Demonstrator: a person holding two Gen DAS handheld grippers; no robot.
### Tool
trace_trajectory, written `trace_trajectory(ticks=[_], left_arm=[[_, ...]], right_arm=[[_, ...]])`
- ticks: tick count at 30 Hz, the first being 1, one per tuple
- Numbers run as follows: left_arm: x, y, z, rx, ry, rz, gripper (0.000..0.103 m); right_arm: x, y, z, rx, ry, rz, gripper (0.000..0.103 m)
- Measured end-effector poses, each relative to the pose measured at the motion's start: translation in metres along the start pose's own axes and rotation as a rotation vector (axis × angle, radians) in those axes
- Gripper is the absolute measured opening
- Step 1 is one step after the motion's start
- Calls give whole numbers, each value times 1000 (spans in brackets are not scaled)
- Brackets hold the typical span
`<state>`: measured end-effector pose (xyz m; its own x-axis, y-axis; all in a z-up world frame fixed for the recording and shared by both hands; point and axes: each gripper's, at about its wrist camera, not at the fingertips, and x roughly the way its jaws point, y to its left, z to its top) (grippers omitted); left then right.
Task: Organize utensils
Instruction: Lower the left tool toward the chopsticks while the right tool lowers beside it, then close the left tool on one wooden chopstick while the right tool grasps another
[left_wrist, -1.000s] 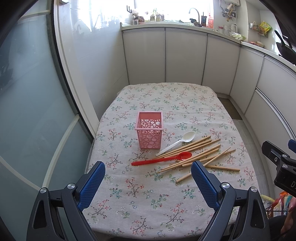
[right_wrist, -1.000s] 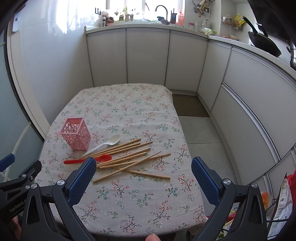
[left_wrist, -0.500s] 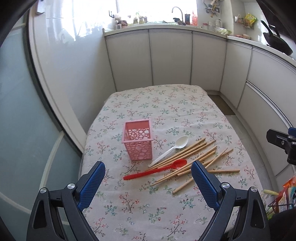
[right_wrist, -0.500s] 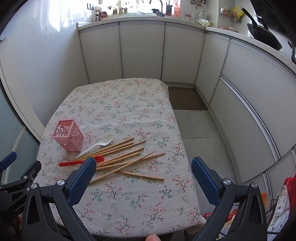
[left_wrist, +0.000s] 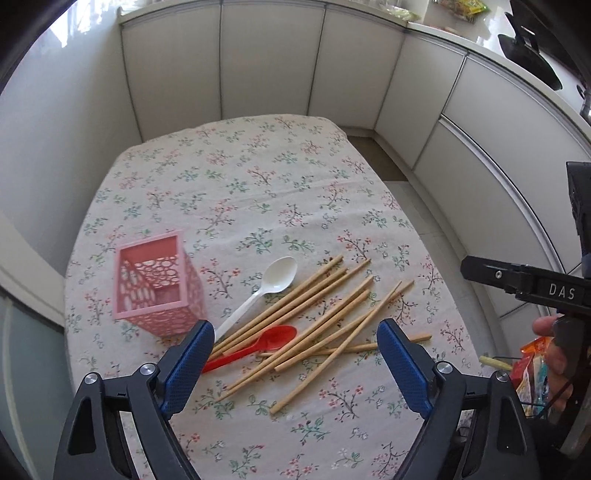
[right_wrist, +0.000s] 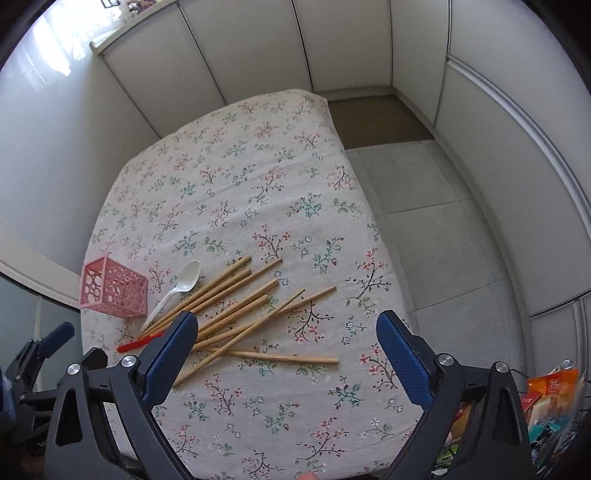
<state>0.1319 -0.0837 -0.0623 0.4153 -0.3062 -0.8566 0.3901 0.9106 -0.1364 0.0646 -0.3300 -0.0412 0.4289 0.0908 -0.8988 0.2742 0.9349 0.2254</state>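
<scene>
Both views swung lower and closer over the table than a second ago, so the kitchen counter and window have slid out of the top edge and the utensils now sit larger, right ahead of the blue pads; nothing on the cloth shifted.

Left gripper (left_wrist: 295, 363) hovering above the near part of the floral tablecloth (left_wrist: 258, 173), jaws wide though just narrowed a little, nothing between them, no pad touching anything; in the left view, straddles the near ends of the loose pile.

Right gripper (right_wrist: 284, 354) likewise spread wide, just eased in slightly, empty; aimed down at the right side of the pile.

Pink basket (left_wrist: 157, 282) standing upright at the left of the table, perforated walls, inside empty as far as seen; seen too in the right view (right_wrist: 114, 290).

White spoon (left_wrist: 264, 290) lying just right of the basket, bowl away from the camera, handle running toward the left pad; red spoon (left_wrist: 258, 345) nearer, bowl up, handle partly hidden behind the left pad.

Wooden chopsticks (left_wrist: 317, 317) scattered in a loose fan beside and partly over the spoons, several crossing; one stick (right_wrist: 273, 356) lying apart across the near end.

A hand (left_wrist: 554, 354) at the right edge of the left view, gripping the other tool's handle.
</scene>
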Motion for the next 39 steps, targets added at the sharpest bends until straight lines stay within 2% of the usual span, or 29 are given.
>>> trace_trajectory(ticks=[2, 4, 5, 7, 10, 13, 18, 20, 24, 33, 37, 39], left_arm=[[21, -5, 9, 13, 39, -22, 75], [46, -11, 19, 23, 89, -66, 56], [59, -14, 23, 26, 118, -89, 52], [82, -21, 30, 42, 154, -104, 32], [114, -27, 39, 91, 188, -67, 22], [139, -29, 48, 107, 211, -49, 18], [170, -34, 59, 129, 260, -48, 15], [179, -36, 61, 141, 279, -42, 15], [191, -41, 64, 169, 303, -17, 14], [212, -48, 76, 167, 352, 32, 16], [211, -43, 76, 146, 339, 71, 11], [206, -36, 76, 123, 322, 62, 1]], right_arm=[[18, -8, 2, 33, 43, 27, 89], [36, -13, 6, 56, 80, 40, 83], [44, -16, 7, 71, 97, 53, 80], [60, -24, 11, 110, 135, 91, 73], [82, -36, 13, 173, 187, 121, 62], [93, -44, 17, 200, 205, 104, 56], [105, -53, 22, 241, 227, 123, 51], [111, -56, 22, 261, 246, 140, 45], [117, -58, 23, 277, 267, 152, 42], [125, -54, 22, 279, 288, 164, 41], [131, -53, 20, 293, 304, 199, 35], [135, -53, 20, 311, 311, 229, 33]])
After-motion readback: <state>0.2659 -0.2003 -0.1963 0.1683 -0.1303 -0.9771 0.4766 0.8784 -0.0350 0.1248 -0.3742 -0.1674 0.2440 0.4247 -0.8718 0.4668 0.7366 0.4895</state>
